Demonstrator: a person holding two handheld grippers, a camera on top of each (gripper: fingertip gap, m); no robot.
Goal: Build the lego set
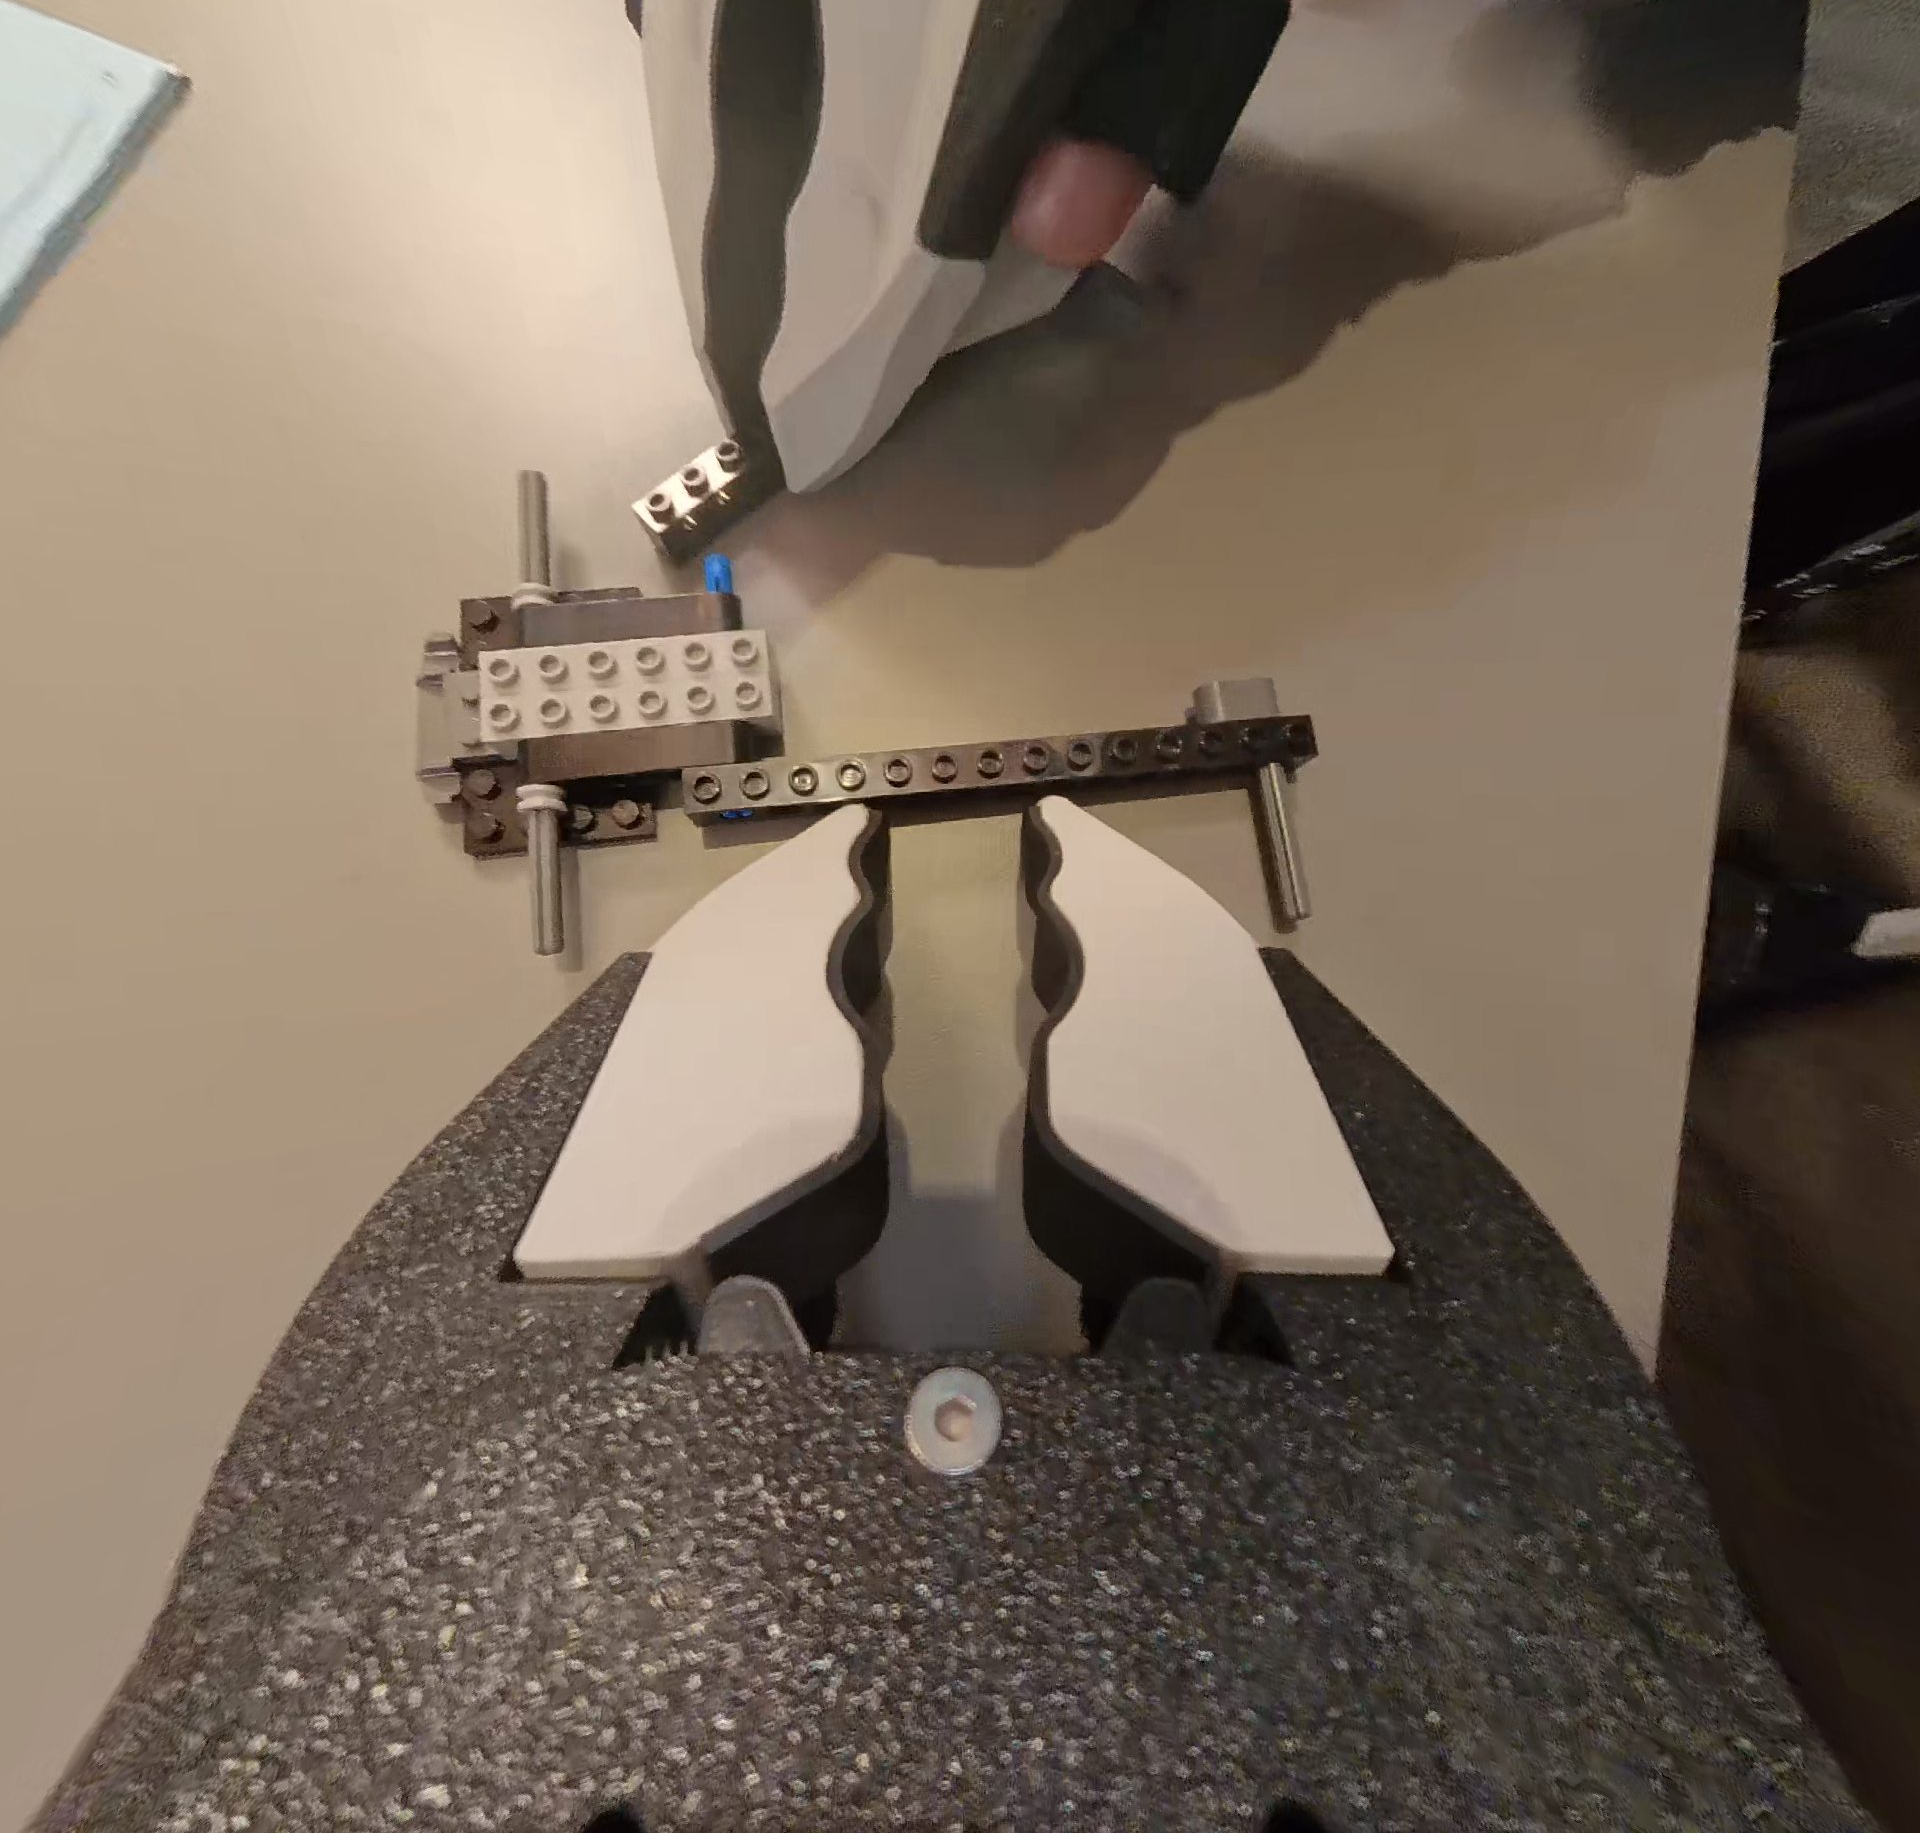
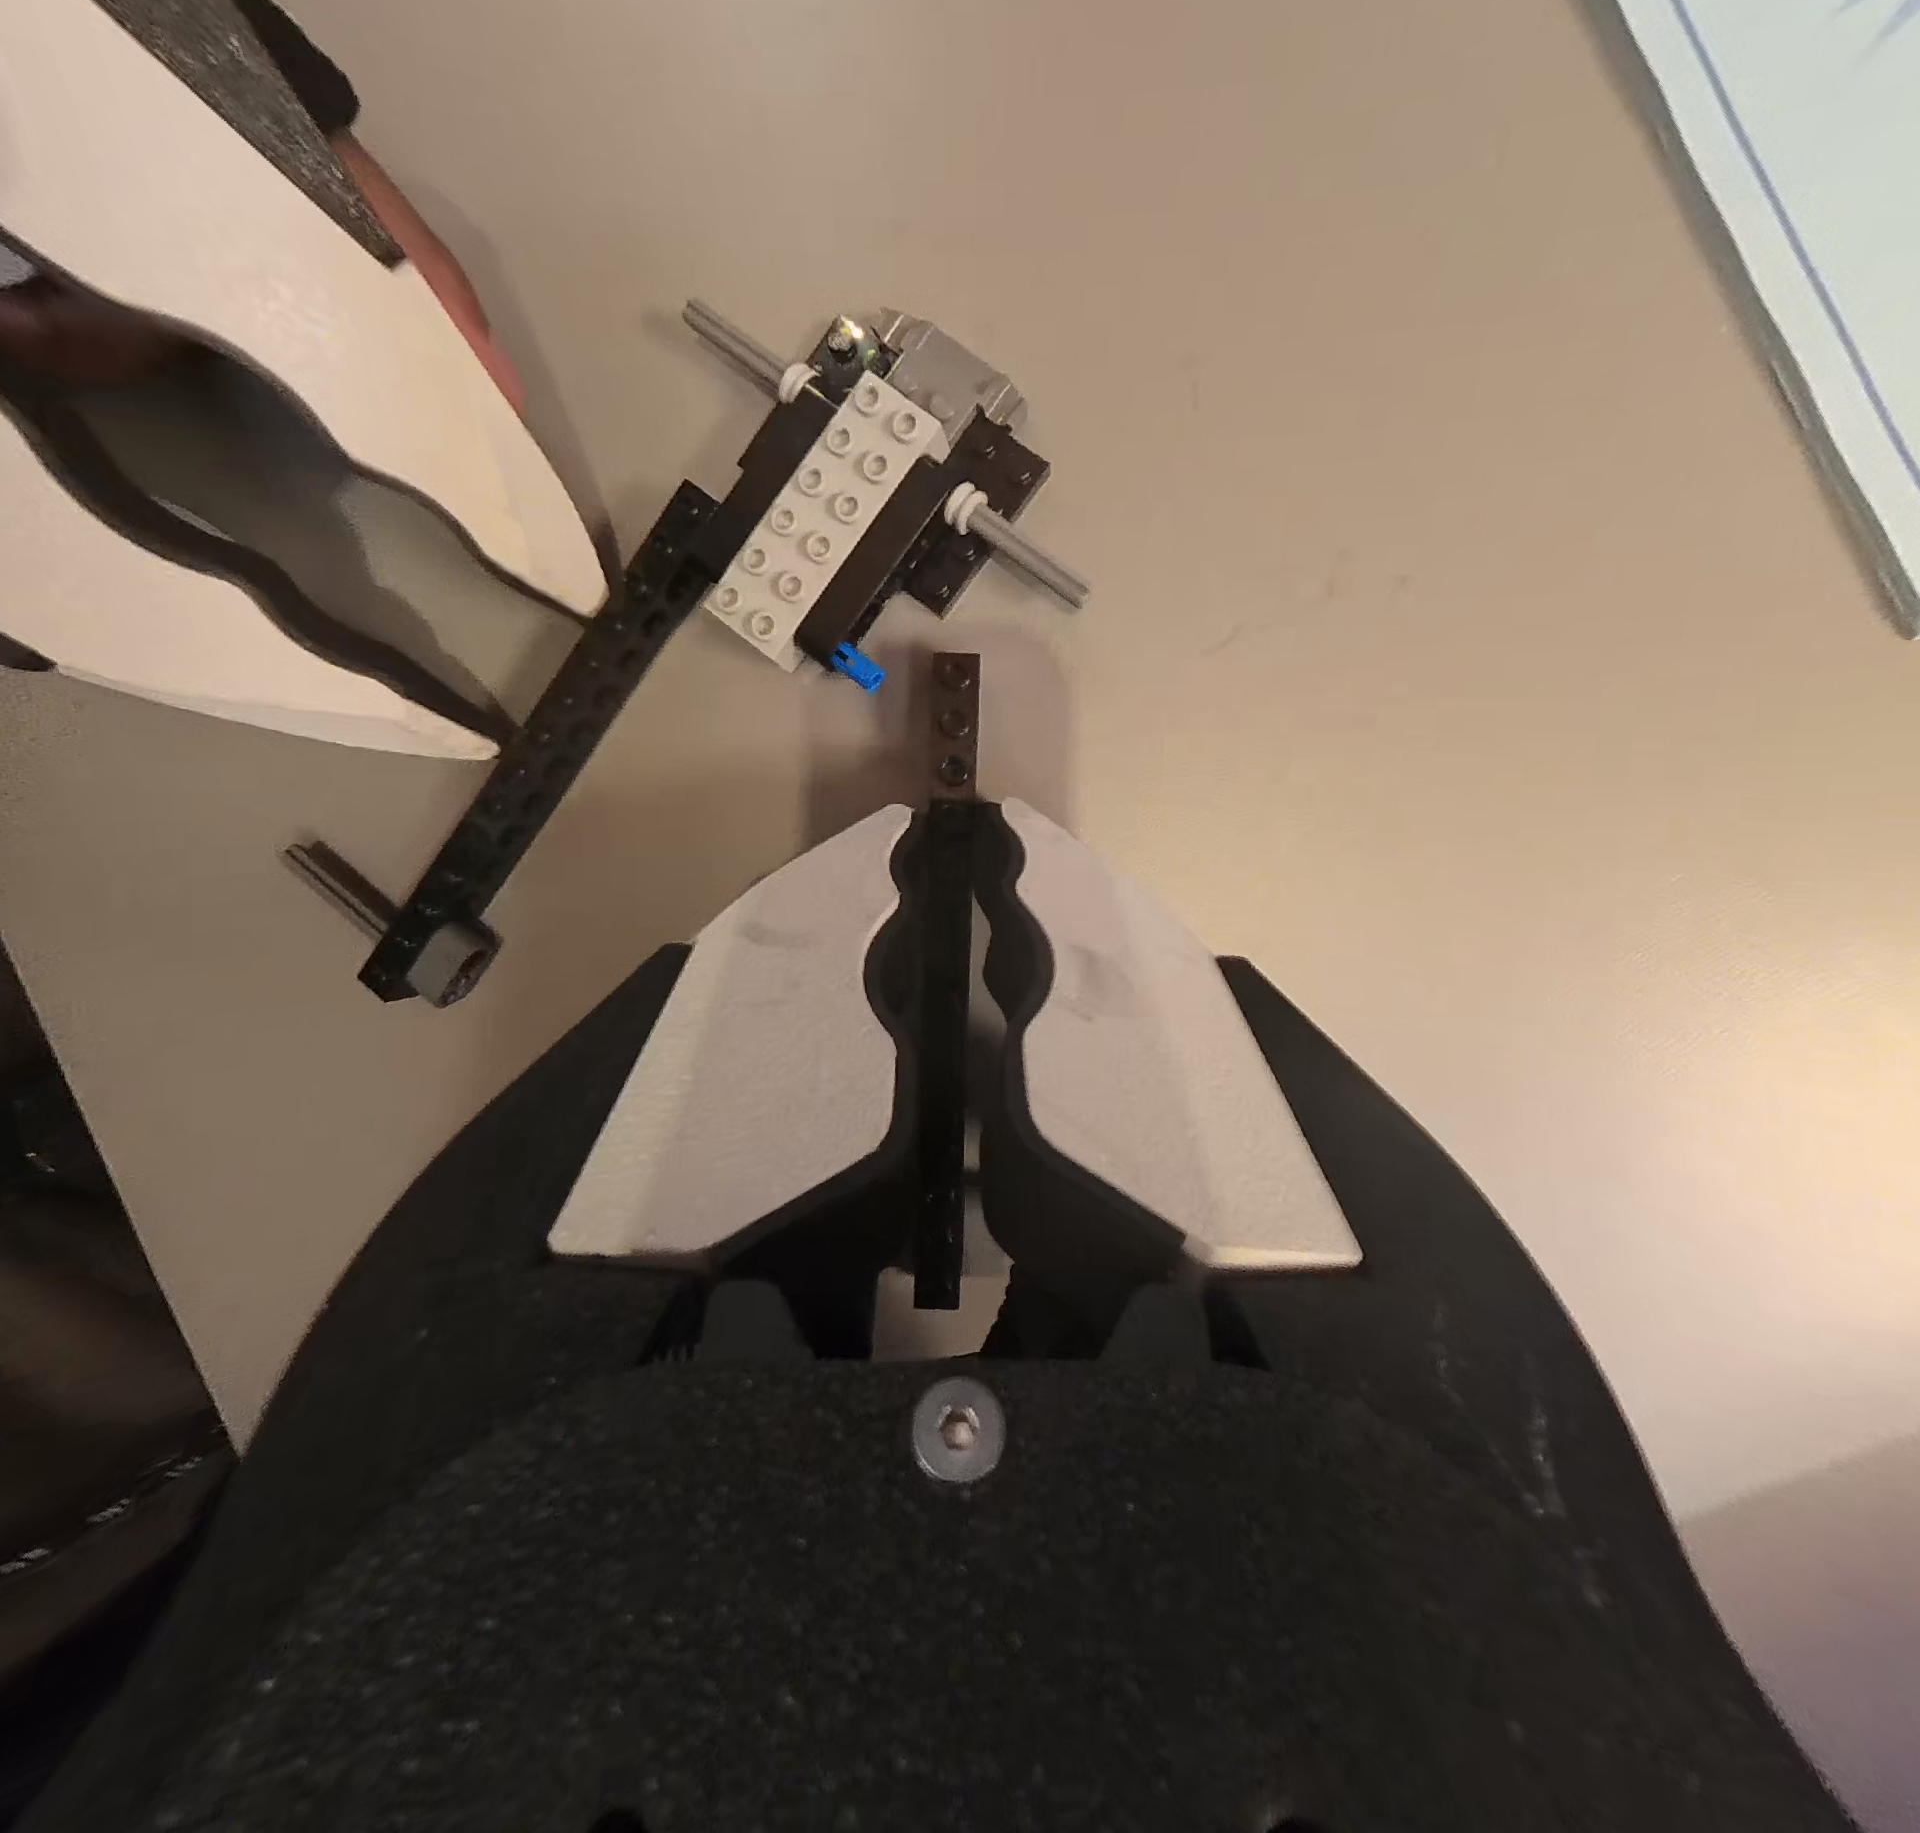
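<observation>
Two grippers over a beige desk (image 1: 260, 433), both close to a small brick model (image 1: 618, 687) topped with a pale grey studded plate.

Left gripper (image 1: 954, 822): jaws apart, nothing pressed between the pads. Reaches with its tips right up to the near edge of a long black beam (image 1: 997, 770), flat on the desk, one end against the model's near corner, the rest stretching away from the model. At the end farthest from the model, a grey connector (image 1: 1236, 697) and a short grey axle (image 1: 1278, 848).

Right gripper (image 2: 956, 807): jaws clamped on a short black beam (image 2: 956, 713), gripped lengthwise, pads pressed on both its sides. Holds it above the desk with three studs past the fingertips and the free end just beside a blue pin (image 2: 857, 669) jutting from the model's end face; beam and pin apart.

Through the model, on the side away from the pin, a long grey axle (image 1: 545, 848) with white bushings. Well away from the model, a pale blue sheet (image 2: 1766, 173) at the desk's edge.
</observation>
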